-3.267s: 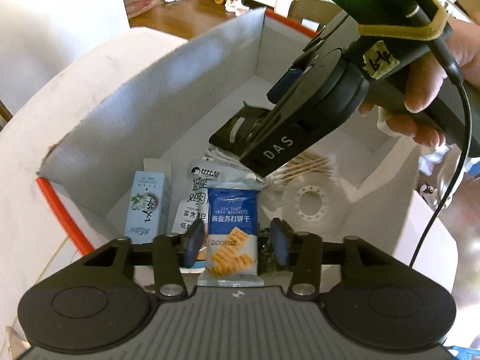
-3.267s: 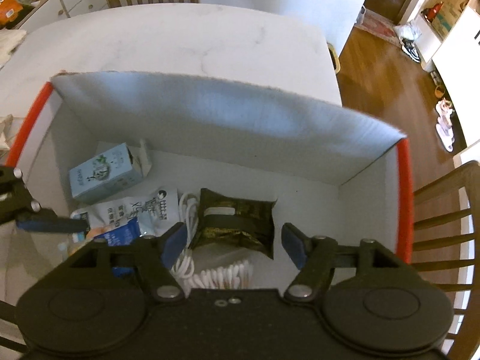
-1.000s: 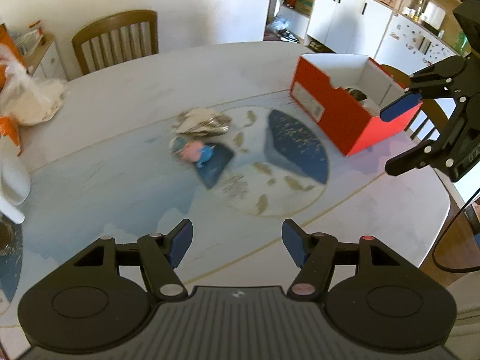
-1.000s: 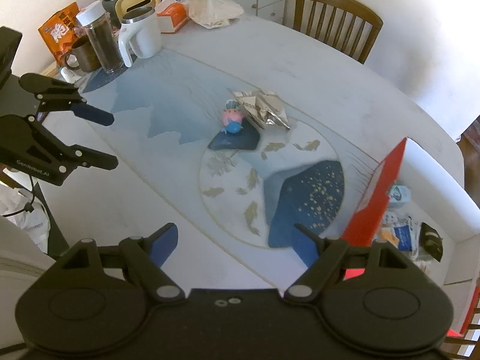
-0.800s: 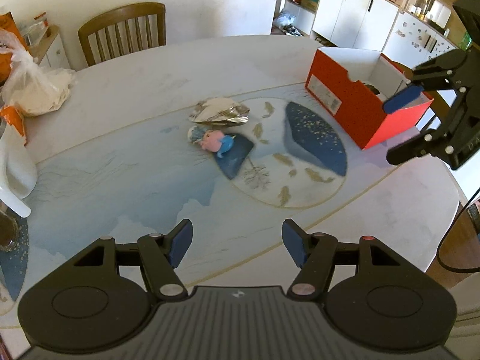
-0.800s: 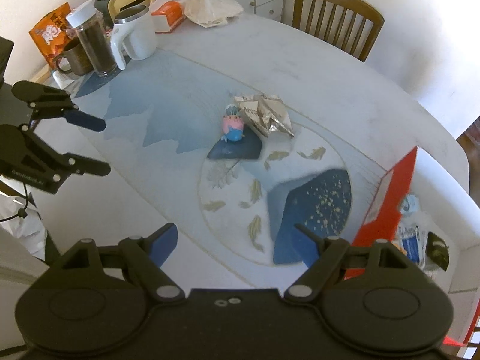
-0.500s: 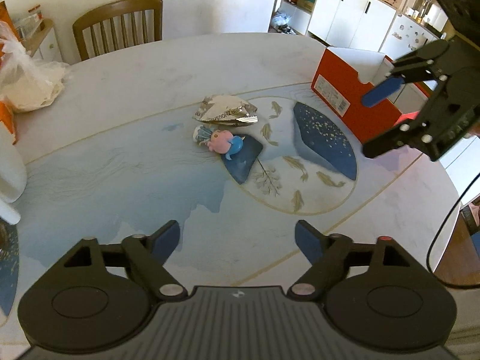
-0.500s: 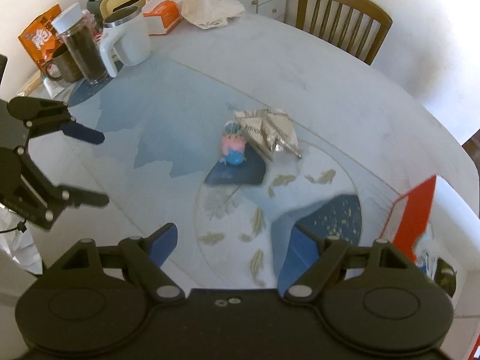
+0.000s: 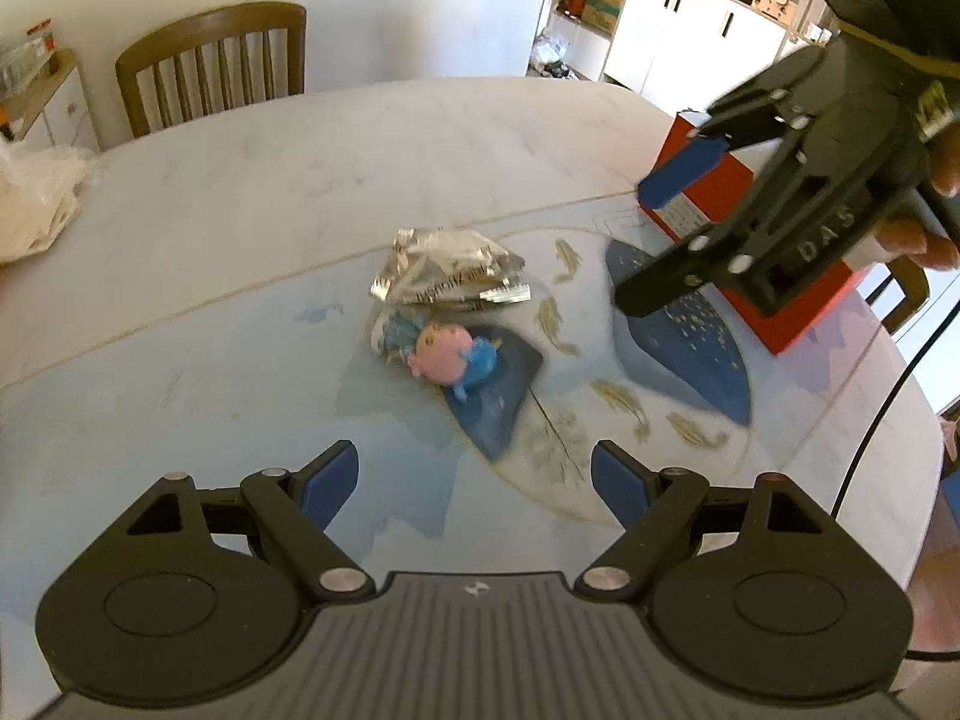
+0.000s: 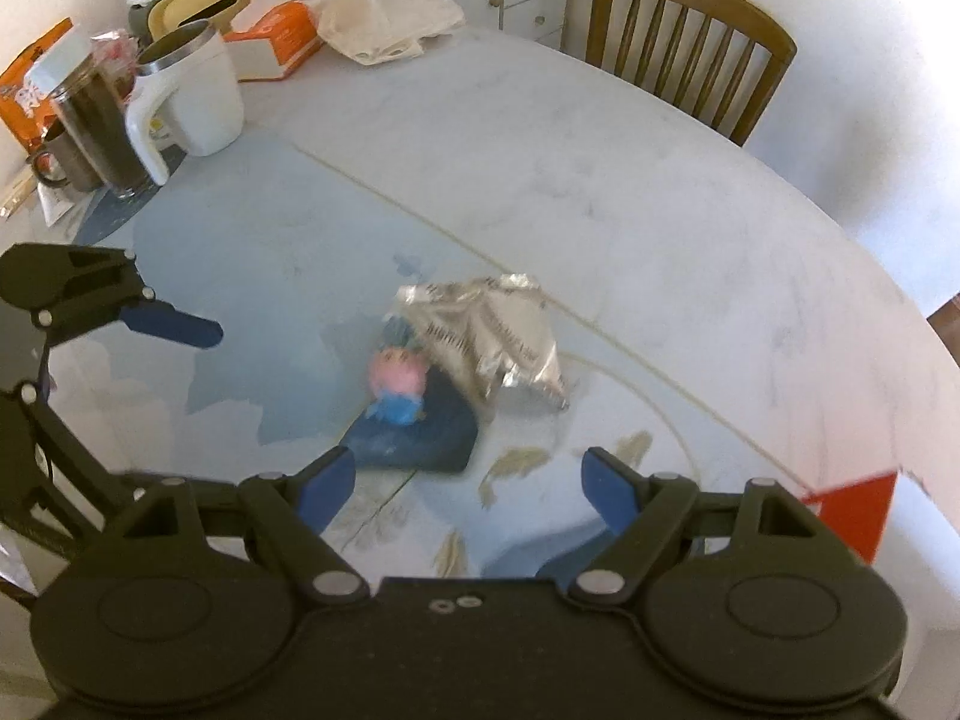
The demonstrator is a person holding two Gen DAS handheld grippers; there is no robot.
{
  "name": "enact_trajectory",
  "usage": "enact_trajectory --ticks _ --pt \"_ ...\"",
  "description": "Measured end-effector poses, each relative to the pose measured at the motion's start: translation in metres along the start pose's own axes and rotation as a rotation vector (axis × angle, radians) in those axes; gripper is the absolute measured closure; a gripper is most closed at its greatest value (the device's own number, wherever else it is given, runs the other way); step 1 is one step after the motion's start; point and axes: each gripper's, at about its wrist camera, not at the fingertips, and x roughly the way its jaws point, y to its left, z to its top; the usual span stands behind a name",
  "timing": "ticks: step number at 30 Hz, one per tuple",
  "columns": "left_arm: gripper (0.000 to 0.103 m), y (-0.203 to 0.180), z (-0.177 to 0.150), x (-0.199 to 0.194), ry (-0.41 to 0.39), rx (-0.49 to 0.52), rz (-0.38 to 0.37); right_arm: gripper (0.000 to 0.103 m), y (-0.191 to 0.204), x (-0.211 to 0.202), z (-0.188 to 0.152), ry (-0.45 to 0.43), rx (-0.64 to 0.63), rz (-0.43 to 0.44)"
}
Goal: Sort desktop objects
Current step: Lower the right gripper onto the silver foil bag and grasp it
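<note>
A pink-and-blue pig toy (image 9: 451, 354) (image 10: 397, 385) lies mid-table beside a crumpled silver foil packet (image 9: 447, 267) (image 10: 489, 336). My left gripper (image 9: 474, 477) hovers open and empty on the near side of both. My right gripper (image 10: 468, 477) is open and empty too, hanging above the table just short of the toy. In the left wrist view the right gripper (image 9: 672, 240) shows at the right, held by a hand, in front of the red box (image 9: 804, 294). In the right wrist view the left gripper (image 10: 162, 402) shows at the left edge.
The red box corner (image 10: 858, 513) sits at the table's right edge. A white jug (image 10: 192, 99), a glass bottle (image 10: 99, 120), a mug, an orange box (image 10: 276, 42) and a plastic bag (image 10: 384, 12) crowd the far left. Wooden chairs (image 9: 213, 75) (image 10: 690, 42) stand beyond the table.
Both grippers left the box, swung over the table and closed in on the toy and foil packet. The left gripper's biscuit packet is gone and its jaws have widened.
</note>
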Motion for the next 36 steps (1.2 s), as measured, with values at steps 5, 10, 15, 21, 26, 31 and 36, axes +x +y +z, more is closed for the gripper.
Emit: enact_trajectory --ticks 5,10,15,21,26,31,36 --pt "0.018 0.002 0.011 0.022 -0.018 0.035 0.01 0.024 -0.011 0.021 0.016 0.006 0.004 -0.003" --pt "0.018 0.01 0.023 0.044 -0.004 0.041 0.01 0.024 -0.019 0.039 0.031 0.014 0.007 0.005" --pt "0.018 0.017 0.034 0.061 0.003 0.021 0.011 0.024 -0.024 0.05 0.044 0.017 0.026 0.012" --pt "0.018 0.019 0.049 0.077 0.019 -0.028 0.041 0.025 -0.032 0.065 0.064 0.023 0.056 -0.002" --pt "0.019 0.029 0.054 0.091 0.059 -0.101 0.049 0.028 -0.035 0.082 0.068 0.05 0.071 0.004" --pt "0.019 0.036 0.056 0.1 0.075 -0.147 0.024 0.031 -0.036 0.099 0.062 0.091 0.091 0.023" --pt "0.02 0.038 0.059 0.109 0.077 -0.17 0.021 0.039 -0.037 0.109 0.059 0.1 0.101 0.039"
